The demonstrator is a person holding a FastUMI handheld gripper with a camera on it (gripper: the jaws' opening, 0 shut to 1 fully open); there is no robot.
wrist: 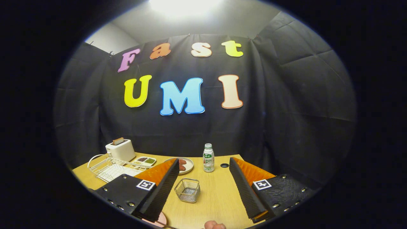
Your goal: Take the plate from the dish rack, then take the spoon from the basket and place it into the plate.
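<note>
Tongs [203, 178] hang above the wooden table [219, 203] with both fingers spread wide and nothing gripped between them; each finger carries a square black-and-white marker near its base. Between the fingers, on the table, sits a small wire basket [188, 190], closer to the left finger than to the right; whether a spoon lies inside it cannot be told. Below the left finger, at the near edge of the table, a sliver of a pink plate [159, 221] peeks out, mostly hidden by that finger. Just beside it, at the very bottom, the tips of a person's fingers [214, 225] show. Beyond the left finger stands a white wire dish rack [109, 167] on the left part of the table. Behind the rack is a white toaster [120, 149] with a slice sticking up from its slot. Just right of the toaster lies a small white tray [145, 161] with dark and green contents in separate compartments. Further right, partly covered by the left fingertip, is a pale round dish [187, 165] holding reddish pieces. Near it, beyond the gap between the fingers, a small white bottle [208, 158] with a green label stands upright. A dark round hole [224, 165] in the tabletop lies just right of the bottle, near the right fingertip.
</note>
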